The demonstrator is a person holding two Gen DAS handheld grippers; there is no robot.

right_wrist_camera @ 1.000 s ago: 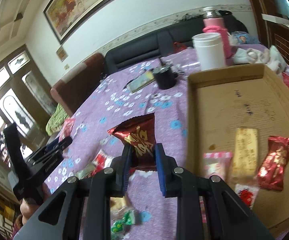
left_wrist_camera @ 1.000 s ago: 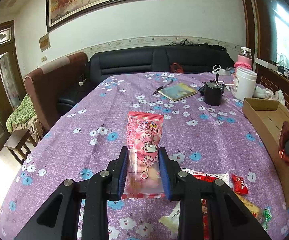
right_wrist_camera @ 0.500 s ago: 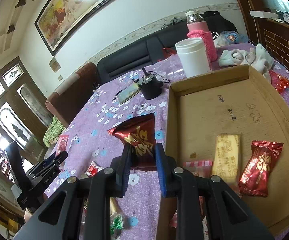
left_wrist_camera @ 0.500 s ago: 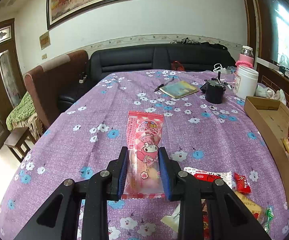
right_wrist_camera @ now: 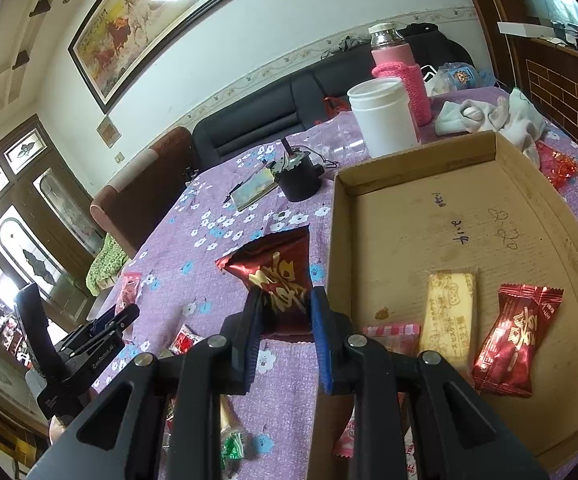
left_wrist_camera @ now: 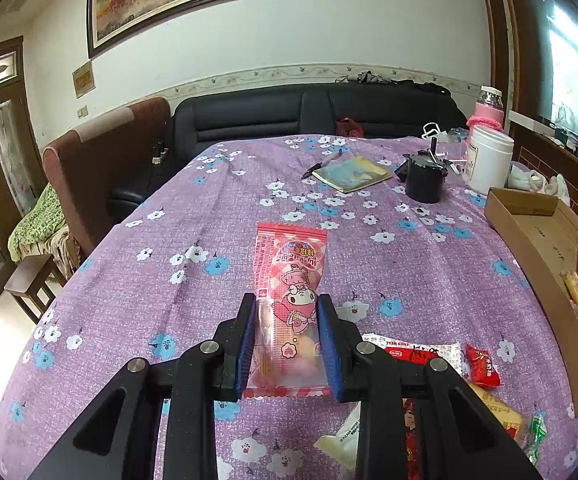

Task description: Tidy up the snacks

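Observation:
My left gripper (left_wrist_camera: 287, 312) is shut on a long pink cartoon snack packet (left_wrist_camera: 289, 272) and holds it over the purple flowered tablecloth (left_wrist_camera: 217, 240). My right gripper (right_wrist_camera: 283, 300) is shut on a dark red foil snack packet (right_wrist_camera: 275, 276), held just left of the cardboard tray's (right_wrist_camera: 469, 208) left wall. The tray holds a yellow biscuit packet (right_wrist_camera: 449, 316), a red foil packet (right_wrist_camera: 517, 336) and a pink striped packet (right_wrist_camera: 389, 334). The left gripper also shows in the right wrist view (right_wrist_camera: 123, 318).
Loose snacks (left_wrist_camera: 485, 366) lie on the cloth at the near right. A black cup (left_wrist_camera: 423, 184), a notebook with a pen (left_wrist_camera: 351, 174), a white jar (right_wrist_camera: 383, 118), a pink-sleeved bottle (right_wrist_camera: 399, 68) and a white cloth (right_wrist_camera: 493, 116) stand farther back. Sofas border the table's far side.
My right gripper has carried the red foil packet closer to the tray's left wall. The left gripper has kept still with the pink packet.

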